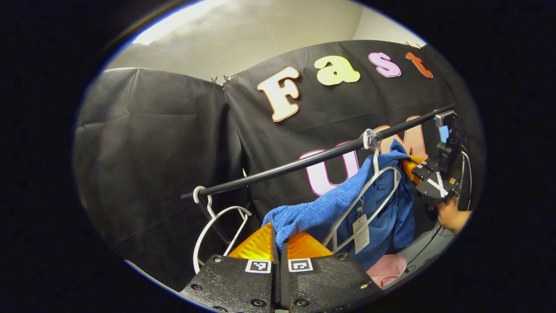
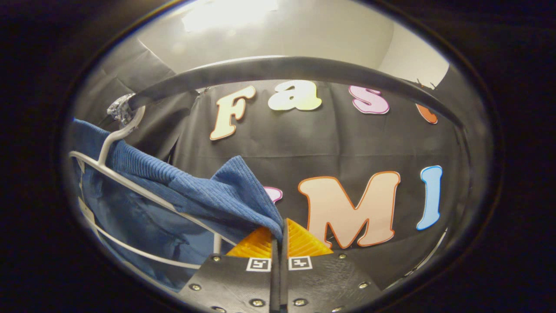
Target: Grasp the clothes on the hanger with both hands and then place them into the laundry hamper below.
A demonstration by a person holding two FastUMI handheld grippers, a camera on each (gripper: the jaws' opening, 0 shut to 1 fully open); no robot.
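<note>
Blue ribbed garment (image 1: 312, 211) pinched by left gripper (image 1: 278, 243) – right gripper (image 2: 281, 237) likewise

Each tool (image 1: 278, 243) has a black screwed body bearing square markers.

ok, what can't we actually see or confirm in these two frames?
- Hamper: left gripper view, cut off by the lower edge; pink thing unidentifiable.
- Blue garment: lower part behind left gripper.
- Hanger: far shoulder under cloth, right gripper view.
- Tag: too small.
</note>
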